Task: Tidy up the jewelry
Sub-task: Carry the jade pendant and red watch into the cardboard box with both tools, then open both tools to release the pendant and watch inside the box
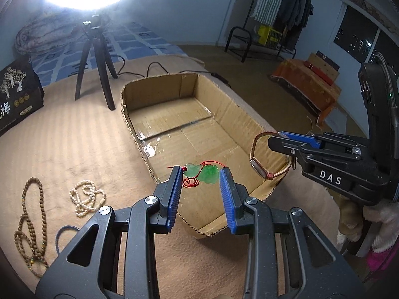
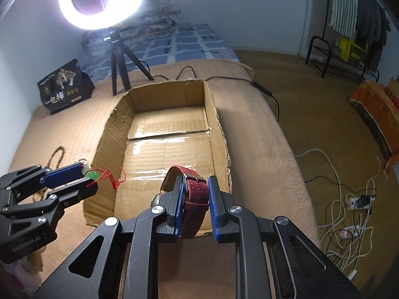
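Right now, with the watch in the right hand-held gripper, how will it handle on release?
The watch strap looks like woven fabric, curling into a loop, so probably floppy. Its metal case hangs low, so likely case-heavy and may flop into the cardboard box case first. Unlikely to roll.

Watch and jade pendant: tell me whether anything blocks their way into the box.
Nothing visible does. The watch and pendant hang over the box's near end, and the box is open-topped with a bare floor below.

box (image 2: 219, 127) interior: bare (open top) | blocking behind: tripod (image 1: 99, 62)
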`<state>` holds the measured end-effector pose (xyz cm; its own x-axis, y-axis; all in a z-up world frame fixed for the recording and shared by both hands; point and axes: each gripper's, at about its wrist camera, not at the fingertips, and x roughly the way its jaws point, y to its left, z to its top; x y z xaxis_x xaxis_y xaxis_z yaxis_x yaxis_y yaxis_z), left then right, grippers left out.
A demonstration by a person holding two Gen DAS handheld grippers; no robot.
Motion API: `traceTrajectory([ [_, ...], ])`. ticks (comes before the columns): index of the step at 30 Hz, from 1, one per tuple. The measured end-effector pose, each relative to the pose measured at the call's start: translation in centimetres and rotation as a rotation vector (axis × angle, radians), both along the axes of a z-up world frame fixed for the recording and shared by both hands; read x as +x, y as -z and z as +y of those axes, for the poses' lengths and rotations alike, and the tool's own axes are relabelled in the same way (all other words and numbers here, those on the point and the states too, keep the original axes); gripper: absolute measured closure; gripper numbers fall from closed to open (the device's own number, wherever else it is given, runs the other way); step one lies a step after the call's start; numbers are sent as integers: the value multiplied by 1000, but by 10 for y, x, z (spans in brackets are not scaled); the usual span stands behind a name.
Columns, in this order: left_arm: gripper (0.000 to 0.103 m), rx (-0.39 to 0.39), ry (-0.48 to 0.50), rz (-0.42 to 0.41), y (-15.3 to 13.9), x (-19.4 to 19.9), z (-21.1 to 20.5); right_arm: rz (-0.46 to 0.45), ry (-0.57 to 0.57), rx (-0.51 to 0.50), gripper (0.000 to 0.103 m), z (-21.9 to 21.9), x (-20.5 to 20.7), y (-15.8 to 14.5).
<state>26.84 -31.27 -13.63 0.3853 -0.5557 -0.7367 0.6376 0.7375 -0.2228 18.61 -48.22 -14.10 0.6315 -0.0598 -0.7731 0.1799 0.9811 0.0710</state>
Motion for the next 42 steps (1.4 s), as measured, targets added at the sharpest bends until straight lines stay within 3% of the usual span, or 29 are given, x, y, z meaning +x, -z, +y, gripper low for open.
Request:
traceTrajectory([
  [8, 71, 25, -8, 10, 9, 1, 1, 1, 4, 0, 80, 1, 0, 2],
  [14, 54, 28, -19, -1, 7, 1, 3, -19, 11, -20, 61, 5, -2, -5],
  [23, 54, 25, -37, -3, 3, 2, 11, -32, 15, -40, 50, 10, -7, -11],
  [35, 54, -13, -101, -16, -12, 0, 56, -64, -17, -39, 50, 34, -17, -28],
  [37, 54, -22, -117, -15, -15, -1, 67, -70, -33, -40, 47, 44, -18, -32],
  [39, 54, -25, -138, -18, -18, 0, 81, -76, -52, -38, 36, 54, -19, -35],
  [42, 54, -9, -165, -24, -20, 0, 104, -81, -90, -41, 35, 71, -19, -39],
])
